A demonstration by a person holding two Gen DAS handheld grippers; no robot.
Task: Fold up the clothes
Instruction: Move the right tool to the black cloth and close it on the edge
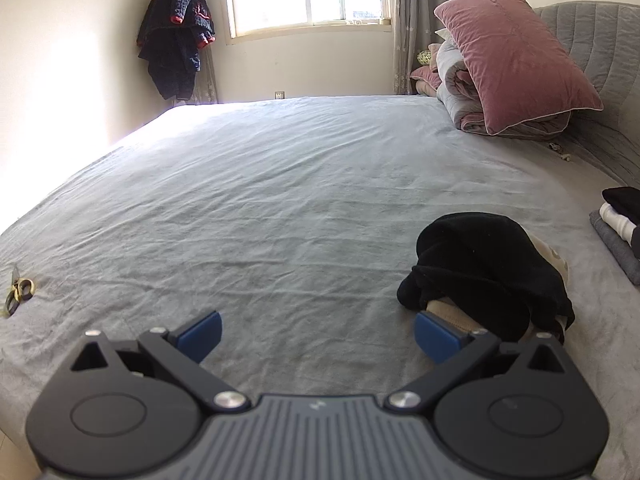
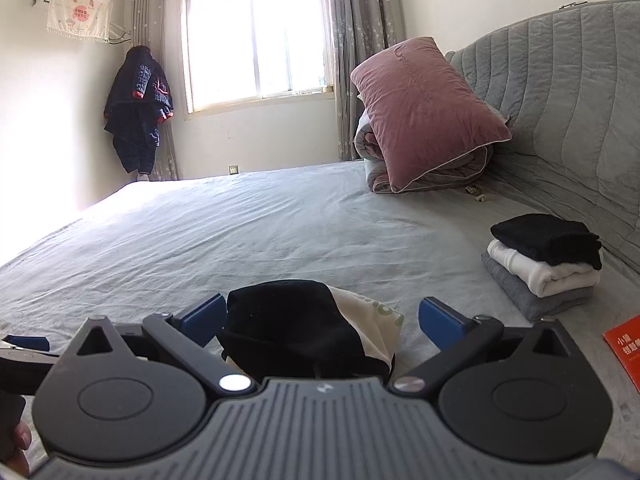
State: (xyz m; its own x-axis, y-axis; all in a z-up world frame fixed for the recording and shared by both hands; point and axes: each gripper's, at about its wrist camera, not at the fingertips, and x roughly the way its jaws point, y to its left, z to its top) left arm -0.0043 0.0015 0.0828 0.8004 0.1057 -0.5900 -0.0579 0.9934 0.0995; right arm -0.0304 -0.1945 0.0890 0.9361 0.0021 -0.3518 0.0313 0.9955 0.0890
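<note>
A crumpled black garment (image 2: 296, 320) lies bunched over a cream one (image 2: 376, 316) on the grey bedsheet (image 2: 240, 224), near the bed's near edge. The right gripper (image 2: 322, 316) is spread wide with the heap between its blue pads, not pinching it. The left gripper (image 1: 318, 332) hangs released over bare sheet, its right pad just beside the heap. Further right sits a folded stack (image 2: 544, 264): black on white on grey. A red booklet (image 2: 624, 348) lies near it. A mauve pillow (image 2: 424, 116) leans on a rolled duvet (image 2: 432, 176) by the padded headboard (image 2: 568, 92). A dark jacket (image 2: 138, 112) hangs beside the window (image 2: 256, 40).
</note>
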